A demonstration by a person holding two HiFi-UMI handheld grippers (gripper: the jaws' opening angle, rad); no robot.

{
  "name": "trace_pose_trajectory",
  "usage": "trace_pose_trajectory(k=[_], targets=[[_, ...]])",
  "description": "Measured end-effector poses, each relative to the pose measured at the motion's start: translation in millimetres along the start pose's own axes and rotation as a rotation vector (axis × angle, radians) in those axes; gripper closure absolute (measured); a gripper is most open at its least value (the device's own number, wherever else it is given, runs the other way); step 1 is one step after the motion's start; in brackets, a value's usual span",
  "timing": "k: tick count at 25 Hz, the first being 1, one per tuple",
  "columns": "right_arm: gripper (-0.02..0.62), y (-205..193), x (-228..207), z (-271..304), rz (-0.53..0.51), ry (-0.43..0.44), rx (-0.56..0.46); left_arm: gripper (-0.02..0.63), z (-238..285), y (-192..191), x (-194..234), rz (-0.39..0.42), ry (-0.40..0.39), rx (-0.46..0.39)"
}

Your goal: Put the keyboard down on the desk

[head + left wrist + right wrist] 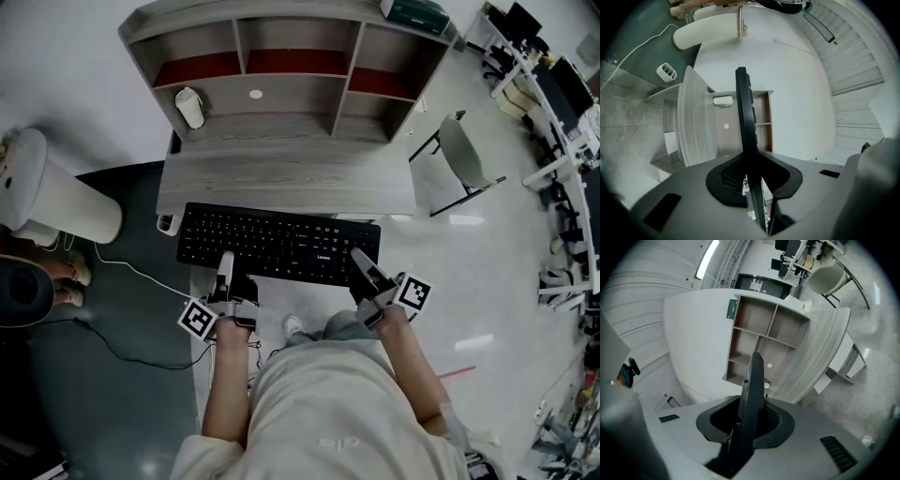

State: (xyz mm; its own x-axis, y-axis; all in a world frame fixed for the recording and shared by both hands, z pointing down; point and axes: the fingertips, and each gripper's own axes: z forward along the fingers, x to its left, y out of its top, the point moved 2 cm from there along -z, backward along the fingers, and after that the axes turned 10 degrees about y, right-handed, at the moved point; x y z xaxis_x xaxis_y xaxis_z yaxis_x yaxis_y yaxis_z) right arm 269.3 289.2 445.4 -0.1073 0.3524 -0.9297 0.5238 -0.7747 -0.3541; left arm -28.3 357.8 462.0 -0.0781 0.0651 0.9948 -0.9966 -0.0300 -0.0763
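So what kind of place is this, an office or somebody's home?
Most likely an office or lab workroom, not a home. A grey wooden desk with open shelves has a black keyboard in front of it, and more tables with monitors line the right side.

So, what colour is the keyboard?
The keyboard is black, clearest in the head view.

I'm in an open office-style workroom.
Wood-grain desk [281, 183] with cubby shelves [295, 94] at top centre; workstations [562, 94] carrying monitors line the upper right edge.
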Motion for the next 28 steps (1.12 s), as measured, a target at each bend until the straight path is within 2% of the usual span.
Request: trace_pose_trajectory(k=[10,17,28], targets=[[0.482,7.8,-15.7,22.6,0.017,-0.013,0.052,0.517,8.0,9.8,9.8,-0.014,0.046,-0.043],[0.482,57.8,-59.7,82.4,0.036,-0.01,0.094,0.517,82.0,26.0,24.2,-0.022,0.068,-0.078],[0.482,148.4,-103.8,133.4,0.075,-0.026,0.169,0.517,173.8,11.1,23.6,-0.052,0.13,-0.142]])
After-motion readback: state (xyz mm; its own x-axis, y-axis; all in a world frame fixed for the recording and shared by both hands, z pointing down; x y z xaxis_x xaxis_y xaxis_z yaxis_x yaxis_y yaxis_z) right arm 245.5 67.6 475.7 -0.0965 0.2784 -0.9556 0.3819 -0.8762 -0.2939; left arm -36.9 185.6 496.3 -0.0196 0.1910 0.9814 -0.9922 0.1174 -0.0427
